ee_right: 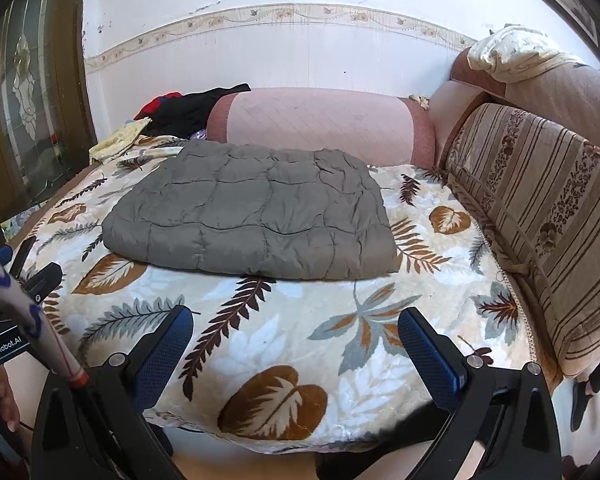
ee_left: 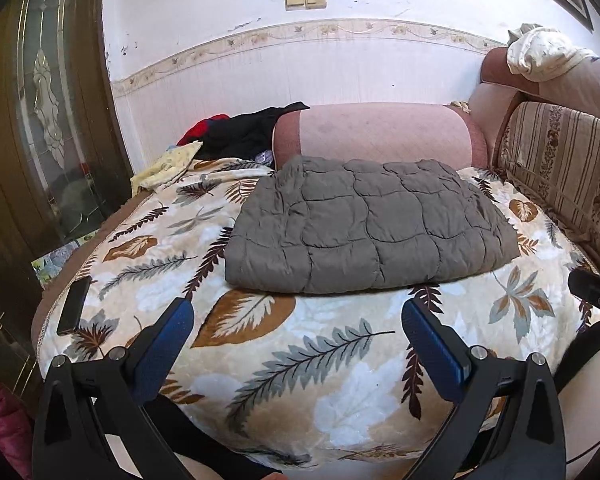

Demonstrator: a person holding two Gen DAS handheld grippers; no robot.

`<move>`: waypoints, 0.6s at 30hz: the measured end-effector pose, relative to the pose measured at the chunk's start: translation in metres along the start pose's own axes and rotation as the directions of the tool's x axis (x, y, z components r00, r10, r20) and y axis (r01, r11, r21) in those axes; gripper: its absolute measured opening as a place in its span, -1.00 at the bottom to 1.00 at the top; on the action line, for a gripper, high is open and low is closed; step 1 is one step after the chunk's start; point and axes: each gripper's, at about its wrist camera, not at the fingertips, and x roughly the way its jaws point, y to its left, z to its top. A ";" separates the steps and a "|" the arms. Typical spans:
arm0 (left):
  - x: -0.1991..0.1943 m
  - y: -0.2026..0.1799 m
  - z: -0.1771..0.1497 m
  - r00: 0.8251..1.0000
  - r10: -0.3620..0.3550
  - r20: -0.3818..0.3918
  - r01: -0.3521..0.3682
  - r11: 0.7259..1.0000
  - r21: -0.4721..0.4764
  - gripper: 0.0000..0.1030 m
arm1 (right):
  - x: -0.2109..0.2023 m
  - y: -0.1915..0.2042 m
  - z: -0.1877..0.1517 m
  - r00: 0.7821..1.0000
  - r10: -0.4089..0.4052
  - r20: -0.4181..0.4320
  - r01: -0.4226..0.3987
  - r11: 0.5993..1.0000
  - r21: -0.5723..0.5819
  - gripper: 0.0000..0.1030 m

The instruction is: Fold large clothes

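Note:
A grey quilted garment [ee_left: 368, 226] lies folded into a flat rectangle on the leaf-patterned blanket [ee_left: 300, 360] that covers the sofa seat. It also shows in the right wrist view [ee_right: 256, 222]. My left gripper [ee_left: 296, 312] is open and empty, held back from the garment's near edge above the blanket. My right gripper [ee_right: 294, 318] is open and empty, also short of the garment's near edge. The right gripper's body shows at the right edge of the left wrist view [ee_left: 596, 292].
A pink bolster [ee_left: 380, 132] lies behind the garment. Dark and red clothes [ee_left: 244, 132] are piled at the back left. A striped back cushion [ee_right: 540, 216] stands at the right. A black phone [ee_left: 74, 304] lies at the blanket's left edge. A wooden door [ee_left: 40, 120] stands left.

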 end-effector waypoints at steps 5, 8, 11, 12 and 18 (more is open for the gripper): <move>-0.004 -0.001 0.001 1.000 -0.022 0.001 0.022 1.000 -0.007 1.00 | -0.004 0.000 -0.001 1.000 0.001 0.004 -0.001 1.000 0.001 1.00; -0.006 -0.001 0.002 1.000 -0.030 0.001 0.030 0.999 -0.015 1.00 | -0.004 0.001 -0.002 1.000 -0.005 0.006 0.005 1.000 0.000 1.00; -0.007 -0.001 0.003 1.000 -0.030 0.003 0.030 0.999 -0.014 1.00 | -0.004 0.000 -0.002 1.000 -0.003 0.004 0.003 1.000 0.003 1.00; -0.007 -0.001 0.003 1.000 -0.026 0.005 0.027 1.000 -0.011 1.00 | -0.004 0.000 -0.003 1.000 -0.001 0.003 0.001 1.000 0.005 1.00; -0.005 -0.002 0.001 0.999 -0.034 -0.003 0.034 0.999 -0.007 1.00 | -0.001 -0.001 -0.002 1.000 0.001 -0.006 -0.001 1.000 0.003 1.00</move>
